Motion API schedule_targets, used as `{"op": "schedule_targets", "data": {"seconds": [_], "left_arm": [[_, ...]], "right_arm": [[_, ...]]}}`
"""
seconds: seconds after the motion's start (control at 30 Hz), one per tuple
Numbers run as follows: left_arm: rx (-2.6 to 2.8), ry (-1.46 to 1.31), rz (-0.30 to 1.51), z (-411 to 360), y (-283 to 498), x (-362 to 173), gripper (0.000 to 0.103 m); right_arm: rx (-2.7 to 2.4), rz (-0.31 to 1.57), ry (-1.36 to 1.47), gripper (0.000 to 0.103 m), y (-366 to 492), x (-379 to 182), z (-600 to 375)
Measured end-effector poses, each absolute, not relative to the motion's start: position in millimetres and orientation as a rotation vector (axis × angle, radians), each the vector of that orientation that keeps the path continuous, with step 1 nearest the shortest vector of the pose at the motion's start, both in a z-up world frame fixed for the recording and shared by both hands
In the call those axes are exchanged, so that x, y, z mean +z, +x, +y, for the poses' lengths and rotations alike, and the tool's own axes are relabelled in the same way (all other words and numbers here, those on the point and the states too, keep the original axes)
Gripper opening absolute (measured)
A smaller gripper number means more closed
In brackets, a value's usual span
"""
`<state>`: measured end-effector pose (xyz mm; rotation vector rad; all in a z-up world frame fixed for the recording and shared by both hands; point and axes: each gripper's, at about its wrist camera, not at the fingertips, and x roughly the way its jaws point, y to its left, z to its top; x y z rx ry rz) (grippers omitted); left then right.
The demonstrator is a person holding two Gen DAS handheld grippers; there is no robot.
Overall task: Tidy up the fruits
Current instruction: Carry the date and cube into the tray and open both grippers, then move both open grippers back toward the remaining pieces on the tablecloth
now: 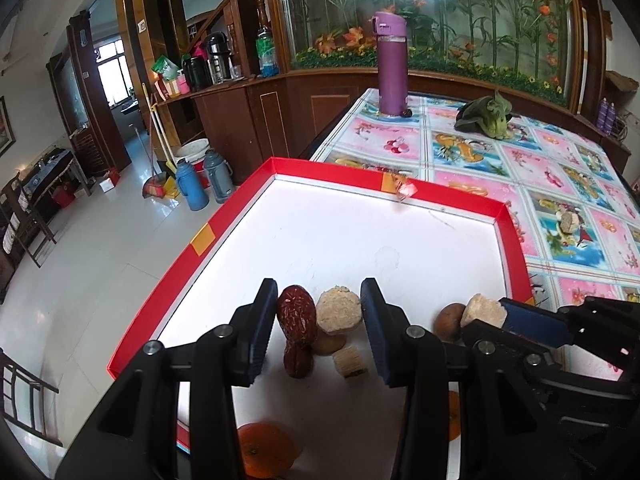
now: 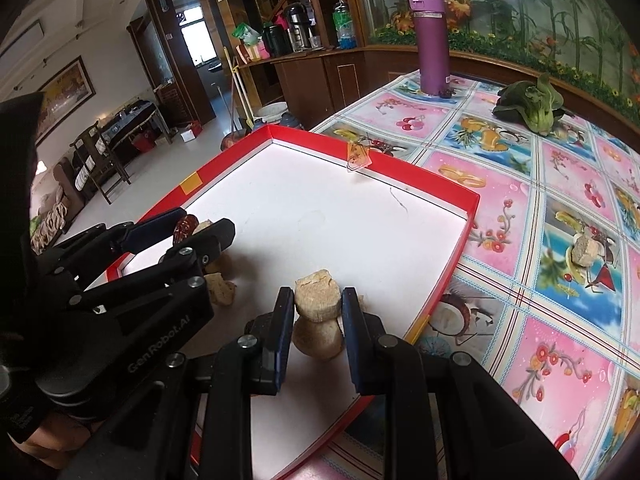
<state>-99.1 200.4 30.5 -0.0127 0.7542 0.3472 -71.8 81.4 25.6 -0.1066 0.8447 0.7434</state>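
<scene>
- The left gripper [image 1: 319, 312] hangs over the near part of a red-rimmed white tray [image 1: 456, 197], its 2 blue-padded fingers [image 1: 266, 316] set moderately wide.
- Between those fingers sit a wrinkled red date [image 1: 297, 312] against the left pad and a pale crumbly cake piece [image 1: 339, 309] next to the right pad; whether the pads actually press on them I cannot tell.
- Below that pair lie a second red date [image 1: 297, 361], a brown round fruit [image 1: 329, 343] and a small ridged pale piece [image 1: 351, 363] on the white tray floor.
- An orange [image 1: 266, 450] lies at the tray's near edge, partly behind the left gripper's frame.
- The right gripper [image 2: 317, 314] has its fingers narrow, closed against the 2 sides of a pale crumbly cake piece [image 2: 318, 292].
- That held piece sits directly above a rounded tan piece [image 2: 318, 340] resting on the tray [image 2: 448, 280], close to the tray's right rim.
- In the left wrist view the right gripper [image 1: 486, 316] enters from the right, its held piece just beside a brown round fruit [image 1: 450, 320].
- Another pale cake piece [image 2: 585, 252] lies outside the tray on the fruit-patterned tablecloth [image 2: 560, 360], well apart from both grippers.
- A purple flask [image 2: 431, 40] stands upright at the table's far end, with a leafy green vegetable [image 2: 534, 106] to its right.
</scene>
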Motion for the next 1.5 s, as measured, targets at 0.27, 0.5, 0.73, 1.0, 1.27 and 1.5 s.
{"op": "schedule_targets", "data": {"seconds": [0.27, 0.5, 0.73, 1.0, 1.27, 1.5], "left_arm": [[0.383, -0.001, 0.752, 197.7, -101.8, 33.6, 0.074], [0.364, -0.001, 0.746, 186.3, -104.2, 39.6, 0.084], [0.309, 0.039, 0.738, 154.9, -100.7, 49.4, 0.088], [0.207, 0.102, 0.760, 105.0, -88.2, 48.2, 0.088], [0.116, 0.150, 0.782, 69.7, -75.6, 47.8, 0.088], [0.106, 0.159, 0.786, 63.0, -70.6, 48.1, 0.088]], "right_arm": [[0.726, 0.822, -0.064, 0.041, -69.9, 31.8, 60.8], [0.676, 0.810, -0.003, 0.041, -62.0, 34.0, 25.6], [0.588, 0.809, 0.062, 0.041, -48.1, 30.4, -27.4], [0.469, 0.848, 0.157, 0.041, -24.4, 18.8, -98.2], [0.398, 0.844, 0.152, 0.041, 1.9, 17.4, -126.4], [0.417, 0.853, 0.112, 0.041, 28.5, 16.4, -100.4]]}}
